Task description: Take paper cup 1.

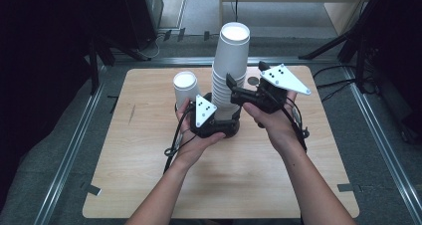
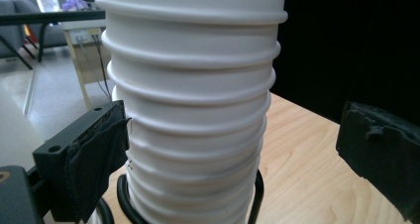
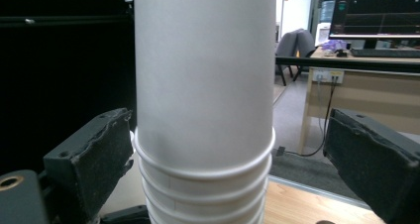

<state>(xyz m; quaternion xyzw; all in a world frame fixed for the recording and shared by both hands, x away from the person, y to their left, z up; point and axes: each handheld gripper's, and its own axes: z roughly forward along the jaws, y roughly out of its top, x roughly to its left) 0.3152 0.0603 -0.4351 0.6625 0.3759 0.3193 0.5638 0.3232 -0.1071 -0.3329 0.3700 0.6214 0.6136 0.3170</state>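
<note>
A tall stack of white paper cups [image 1: 230, 70] stands in the middle of the wooden table [image 1: 149, 175]. Its ribbed rims show in the left gripper view [image 2: 193, 110] and its smooth top cup in the right gripper view [image 3: 203, 75]. My left gripper [image 1: 224, 116] is low at the stack's base, open; its left pad [image 2: 99, 149] touches the rims and its right pad [image 2: 381, 154] stands well off. Higher up, my right gripper [image 1: 234, 93] straddles the stack, open, with a gap at its right pad [image 3: 371, 159]. A single white cup [image 1: 185, 88] stands left of the stack.
A black wire ring [image 2: 124, 199] circles the stack's foot. A small dark disc [image 1: 253, 80] lies on the table behind the right gripper. Tripod legs [image 1: 328, 48] stand beyond the far edge. A desk with a monitor [image 3: 376, 16] is farther off.
</note>
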